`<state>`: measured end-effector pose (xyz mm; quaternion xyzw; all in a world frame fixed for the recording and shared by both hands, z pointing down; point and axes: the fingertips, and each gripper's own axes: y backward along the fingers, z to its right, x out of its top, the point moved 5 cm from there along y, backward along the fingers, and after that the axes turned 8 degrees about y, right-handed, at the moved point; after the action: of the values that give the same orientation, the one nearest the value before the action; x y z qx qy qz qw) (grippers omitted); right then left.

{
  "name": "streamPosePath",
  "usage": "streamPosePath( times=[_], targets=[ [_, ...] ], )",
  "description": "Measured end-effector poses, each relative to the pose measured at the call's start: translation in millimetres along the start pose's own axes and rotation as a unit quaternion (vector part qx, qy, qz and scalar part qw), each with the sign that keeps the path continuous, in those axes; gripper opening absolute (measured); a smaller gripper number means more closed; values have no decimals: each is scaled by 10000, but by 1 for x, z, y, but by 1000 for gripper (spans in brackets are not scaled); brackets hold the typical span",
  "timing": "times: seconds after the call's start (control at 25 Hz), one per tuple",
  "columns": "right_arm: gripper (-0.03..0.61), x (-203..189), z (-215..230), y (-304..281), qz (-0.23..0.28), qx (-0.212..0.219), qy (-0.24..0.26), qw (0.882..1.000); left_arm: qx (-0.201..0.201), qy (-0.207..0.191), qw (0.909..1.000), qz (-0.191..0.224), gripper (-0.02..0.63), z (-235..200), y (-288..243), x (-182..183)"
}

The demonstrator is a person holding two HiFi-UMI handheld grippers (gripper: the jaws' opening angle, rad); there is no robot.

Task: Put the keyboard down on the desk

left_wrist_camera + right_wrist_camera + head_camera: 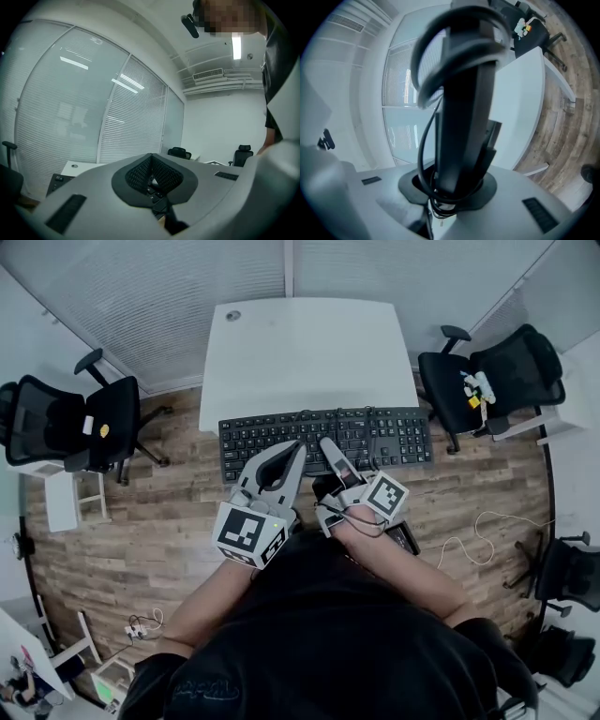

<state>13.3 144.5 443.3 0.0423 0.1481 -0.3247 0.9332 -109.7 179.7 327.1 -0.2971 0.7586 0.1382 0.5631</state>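
The black keyboard (375, 432) hangs level over the wood floor, just in front of the white desk (300, 343). My right gripper (337, 465) is shut on its near edge. In the right gripper view the keyboard (464, 108) stands edge-on between the jaws, its black cable (423, 140) looped beside it. My left gripper (298, 448) lies over the keys left of the right one, its fingers closed tip to tip with nothing held. In the left gripper view its fingertips (151, 157) meet, and a keyboard corner (58, 180) shows below left.
A black office chair (75, 423) stands left of the desk and another (497, 381), with small items on its seat, at the right. A white cable (478, 540) trails on the floor at right. Slatted blinds back the desk.
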Motion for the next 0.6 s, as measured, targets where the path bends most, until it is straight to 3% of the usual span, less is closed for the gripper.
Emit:
streamPosePath(
  times=[0.2,0.6],
  targets=[
    [101,-5,-5,13,1,74,148,9999,-15,8,10000,4,17,12,11,-6],
    [101,7,5,-22,-134,137,139,9997,128,11,9999,-10,17,-12,-9,-2]
  ],
)
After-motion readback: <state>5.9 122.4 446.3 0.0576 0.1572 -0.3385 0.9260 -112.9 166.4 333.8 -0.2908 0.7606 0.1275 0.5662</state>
